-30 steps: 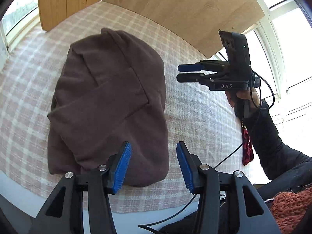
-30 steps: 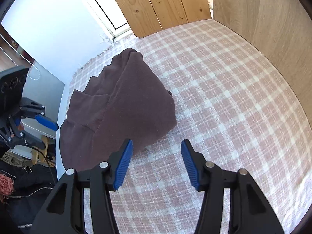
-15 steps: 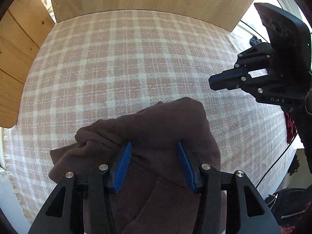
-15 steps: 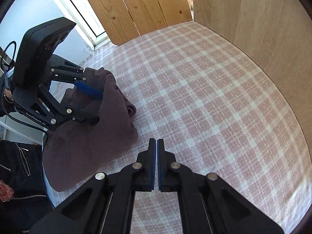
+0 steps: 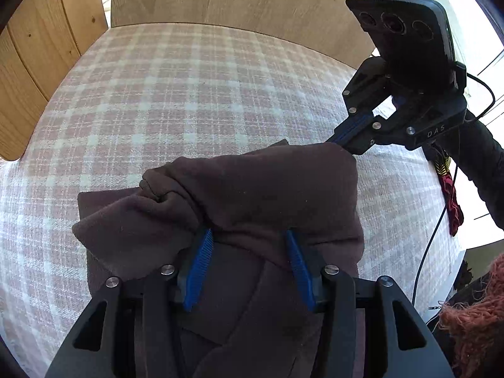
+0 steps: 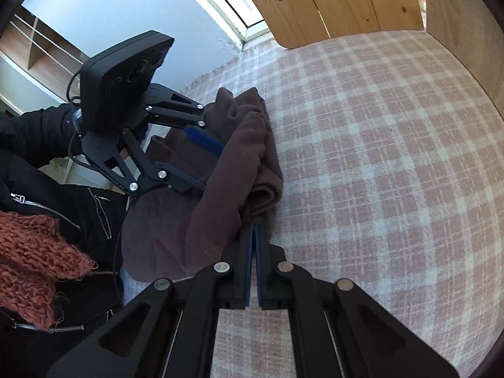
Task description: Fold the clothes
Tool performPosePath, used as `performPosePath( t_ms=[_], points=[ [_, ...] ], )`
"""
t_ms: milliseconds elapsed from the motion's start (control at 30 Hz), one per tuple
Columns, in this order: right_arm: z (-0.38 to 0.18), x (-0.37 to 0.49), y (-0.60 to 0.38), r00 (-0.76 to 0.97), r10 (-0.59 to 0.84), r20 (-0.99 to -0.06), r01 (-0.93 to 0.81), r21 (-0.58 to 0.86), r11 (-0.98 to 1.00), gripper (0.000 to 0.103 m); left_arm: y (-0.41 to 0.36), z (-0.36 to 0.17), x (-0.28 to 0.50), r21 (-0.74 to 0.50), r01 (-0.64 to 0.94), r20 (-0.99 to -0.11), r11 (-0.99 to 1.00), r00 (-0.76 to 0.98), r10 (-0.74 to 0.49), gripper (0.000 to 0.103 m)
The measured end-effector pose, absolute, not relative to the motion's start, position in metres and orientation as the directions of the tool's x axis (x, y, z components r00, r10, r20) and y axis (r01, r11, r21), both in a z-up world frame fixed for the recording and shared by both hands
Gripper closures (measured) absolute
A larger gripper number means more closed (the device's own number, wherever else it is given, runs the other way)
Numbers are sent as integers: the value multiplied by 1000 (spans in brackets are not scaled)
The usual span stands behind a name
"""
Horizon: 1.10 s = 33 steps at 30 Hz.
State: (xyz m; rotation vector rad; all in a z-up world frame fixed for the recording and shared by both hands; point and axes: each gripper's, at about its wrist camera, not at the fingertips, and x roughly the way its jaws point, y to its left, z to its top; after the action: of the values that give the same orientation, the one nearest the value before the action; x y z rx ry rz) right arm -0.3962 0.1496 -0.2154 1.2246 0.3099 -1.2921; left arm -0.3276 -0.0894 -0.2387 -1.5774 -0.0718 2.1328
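A brown garment (image 5: 258, 195) lies bunched on the pink checked cloth (image 5: 176, 94); it also shows in the right wrist view (image 6: 226, 182). My left gripper (image 5: 249, 239) is open, its blue pads (image 5: 198, 264) pushed under a raised fold of the garment, which drapes over the fingertips. My right gripper (image 6: 253, 230) is shut, its tips at the garment's right edge; I cannot tell whether cloth sits between the pads. It appears in the left wrist view (image 5: 343, 141) touching the garment's far right corner. The left gripper shows in the right wrist view (image 6: 201, 160).
Wooden panels (image 5: 283, 3) wall the far side and the left (image 5: 37, 63). A window (image 6: 226, 6) is at the far left in the right wrist view. The person's black jacket (image 6: 63, 208) and orange knit scarf (image 6: 28, 252) are at the near edge.
The left gripper moved over the garment and slid under a fold, staying open. The right gripper shut, then moved left to the garment's edge. The garment is more bunched and partly lifted.
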Motion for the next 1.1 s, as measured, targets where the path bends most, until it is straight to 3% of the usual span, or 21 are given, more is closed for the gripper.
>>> performPosePath(
  t_ms=[233, 433, 533, 800, 867, 1100],
  points=[
    [-210, -432, 126, 375, -545, -750, 831, 533, -162, 100, -98, -237, -319, -332, -351, -864, -876, -260, 431, 56],
    [-246, -416, 72, 498, -338, -798, 835, 547, -61, 100, -103, -235, -318, -336, -353, -863, -873, -256, 436, 56],
    [-252, -412, 57, 562, -285, -776, 806, 591, -21, 98, -95, -239, -315, -321, -367, -872, -873, -246, 423, 56],
    [-234, -386, 77, 521, -30, -853, 854, 520, 23, 98, -89, -236, -310, -303, -406, -880, -862, -228, 417, 56],
    [-236, -389, 86, 499, -23, -866, 866, 499, -6, 98, -91, -236, -309, -312, -394, -878, -864, -228, 421, 56],
    [-212, -386, 103, 445, -216, -869, 883, 466, -56, 98, -65, -228, -288, -300, -379, -884, -875, -233, 404, 56]
  ],
)
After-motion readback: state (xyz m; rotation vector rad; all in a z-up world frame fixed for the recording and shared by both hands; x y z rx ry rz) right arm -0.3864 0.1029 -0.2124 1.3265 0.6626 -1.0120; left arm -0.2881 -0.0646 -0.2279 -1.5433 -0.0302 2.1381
